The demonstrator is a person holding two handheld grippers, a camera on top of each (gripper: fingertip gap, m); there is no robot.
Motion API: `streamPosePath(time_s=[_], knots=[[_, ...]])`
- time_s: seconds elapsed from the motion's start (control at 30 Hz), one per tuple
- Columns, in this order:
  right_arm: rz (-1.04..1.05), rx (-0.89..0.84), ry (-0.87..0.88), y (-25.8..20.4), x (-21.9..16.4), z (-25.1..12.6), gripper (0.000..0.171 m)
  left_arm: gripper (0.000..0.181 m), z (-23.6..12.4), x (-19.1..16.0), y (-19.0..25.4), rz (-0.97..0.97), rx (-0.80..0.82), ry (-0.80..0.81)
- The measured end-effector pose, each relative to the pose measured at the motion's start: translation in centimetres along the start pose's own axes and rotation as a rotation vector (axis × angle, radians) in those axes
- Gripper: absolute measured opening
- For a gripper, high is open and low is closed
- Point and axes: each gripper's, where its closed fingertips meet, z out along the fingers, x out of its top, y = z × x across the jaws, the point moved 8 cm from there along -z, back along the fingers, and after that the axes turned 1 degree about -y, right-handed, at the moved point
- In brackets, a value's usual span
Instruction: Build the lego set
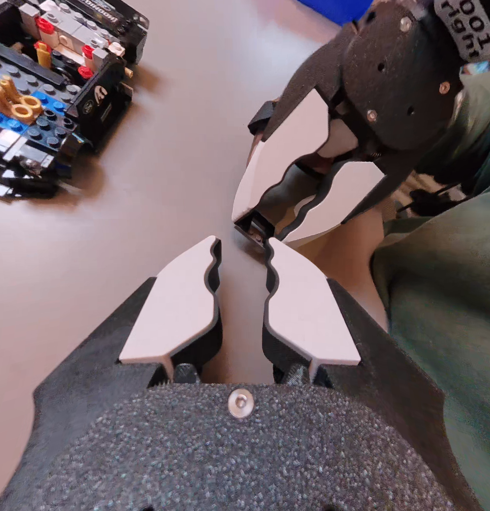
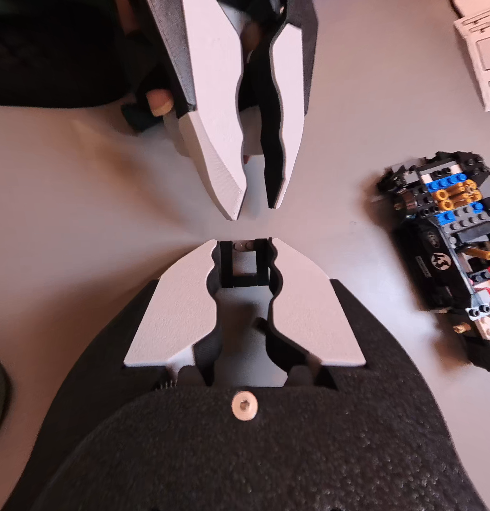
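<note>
Between the right gripper's [image 2: 244, 242] white fingertips sat a small black lego frame piece [image 2: 244, 262], clamped just above the grey tabletop [image 2: 100, 221]. Directly facing it, tips near, the left gripper [image 1: 242, 243] hung parted and empty. Well aside lay the half-built black lego car [image 2: 448, 237].

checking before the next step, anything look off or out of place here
Nothing stands out. The right gripper holds a small black lego piece squarely between its fingers, the left gripper is open and empty, and the part-built lego car sits upright on the table.
</note>
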Motion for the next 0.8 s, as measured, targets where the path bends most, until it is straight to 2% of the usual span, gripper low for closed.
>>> streamPosePath(time_s=[0.27,0.43,0.67,0.8], knots=[[-0.024,-0.090,0.059,-0.3,0.4,-0.3,0.032,0.029,1.2,0.2,-0.3,-0.231,-0.075,0.065],[-0.039,-0.122,0.067,-0.5,0.4,-0.4,0.032,0.017,1.5,0.6,-0.4,-0.288,-0.101,0.110],[-0.059,-0.209,0.069,-0.6,0.6,-0.6,0.032,0.011,1.6,1.0,-0.4,-0.296,-0.070,0.138],[-0.093,-0.297,0.089,-0.8,0.9,-0.9,0.033,0.009,1.2,1.5,0.1,-0.220,-0.032,0.167]])
